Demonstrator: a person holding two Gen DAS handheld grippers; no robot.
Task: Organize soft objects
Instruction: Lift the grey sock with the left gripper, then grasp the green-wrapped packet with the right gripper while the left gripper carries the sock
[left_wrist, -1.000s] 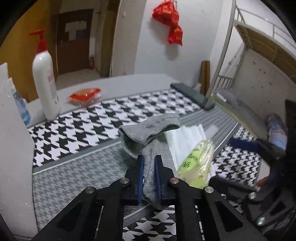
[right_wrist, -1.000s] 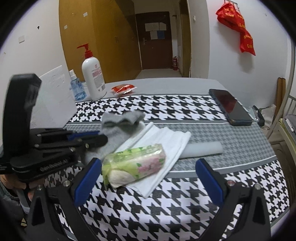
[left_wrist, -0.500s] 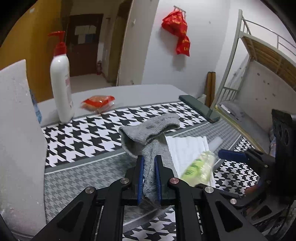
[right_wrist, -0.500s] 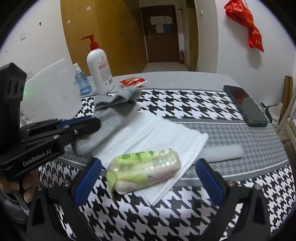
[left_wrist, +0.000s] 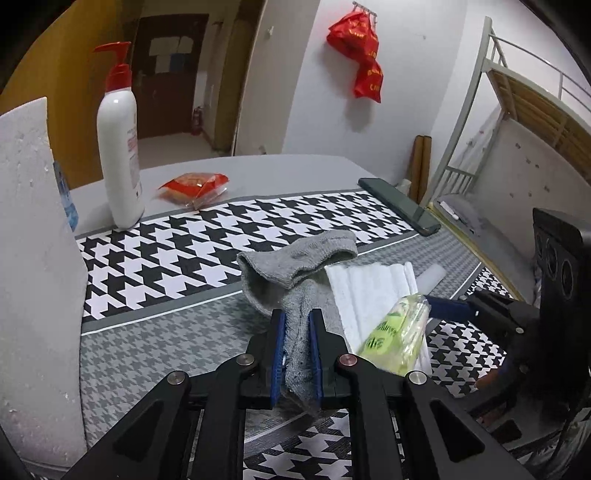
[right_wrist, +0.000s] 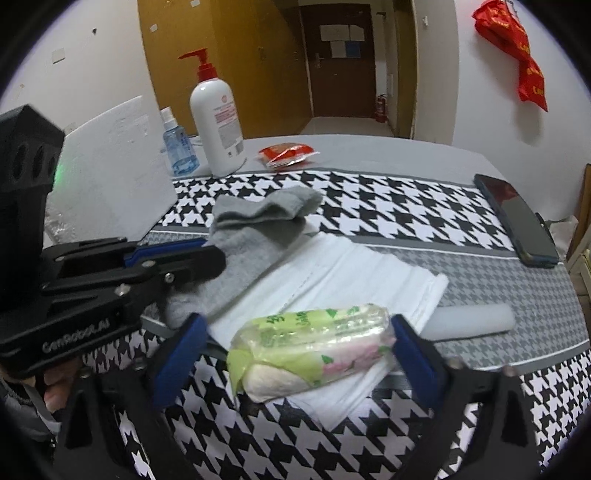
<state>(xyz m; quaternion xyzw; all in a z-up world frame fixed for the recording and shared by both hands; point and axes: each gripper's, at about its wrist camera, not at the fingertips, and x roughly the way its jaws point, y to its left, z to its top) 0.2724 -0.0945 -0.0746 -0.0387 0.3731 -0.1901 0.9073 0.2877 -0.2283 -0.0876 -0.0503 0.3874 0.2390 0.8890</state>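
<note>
The left gripper has its jaws pressed together on the toe end of the grey sock, low in the centre of the left wrist view, and the rest of the sock trails away up the frame onto the desk with its cuff flopped open; held by 1 end like this, the sock can probably be dragged or lifted clear of the folded white towel it partly overlaps. The right gripper straddles the green tissue pack, which lies on the near corner of the towel in the lower middle of the right wrist view; its jaws are closing, the pack is between them, the right pad looks about at the pack's end while a gap shows on the left, so I judge it is not yet gripped. Taking the pack across its length suits a soft, squashy packet that would buckle if pinched at a corner. The right wrist view shows what the other hides: the whole towel, the pale tube beside its right edge, the small blue spray bottle at upper left, and the left gripper from the side. The left wrist view alone shows the sock squeezed between the 2 blue pads, and a bunk bed at upper right. Both show the pump bottle, red packet and phone.
</note>
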